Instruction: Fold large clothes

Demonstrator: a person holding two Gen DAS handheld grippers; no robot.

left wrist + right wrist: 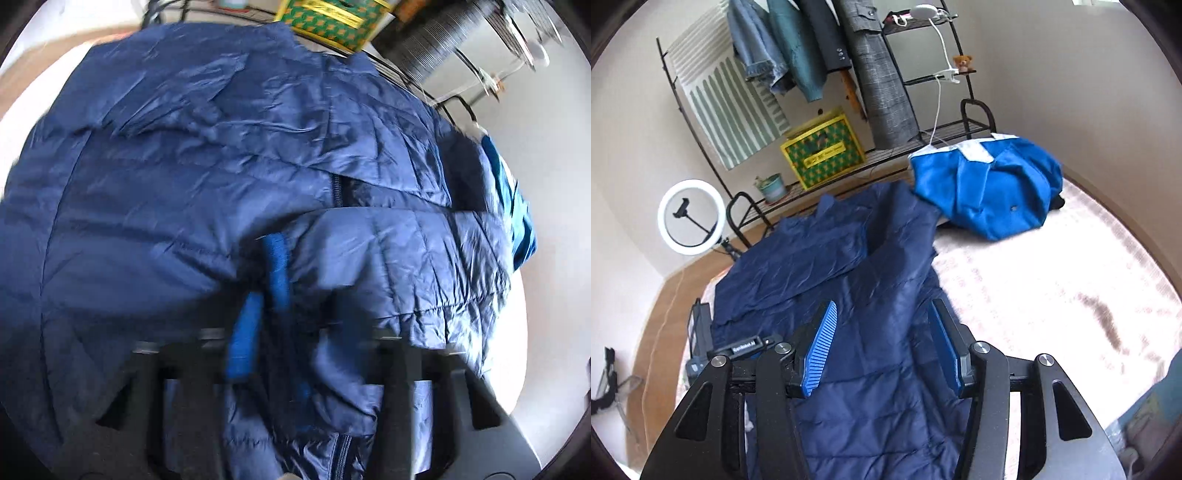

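Here the navy jacket (849, 280) lies spread on the pale bed (1052, 295), a bright blue garment (990, 188) touching its far edge. Right gripper (882, 332) hangs wide open above it, holding nothing. Left gripper (269, 280) is closed, pinching a jacket fold.

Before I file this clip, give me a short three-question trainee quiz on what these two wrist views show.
1. True or false: the right gripper has its jaws spread apart above the navy jacket.
2. What lies on the bed beyond the jacket? A) bright blue garment B) red towel C) white pillow
3. Fill in: the left gripper is pinching a fold of the ____.

Key: 1 true; 2 A; 3 navy jacket.
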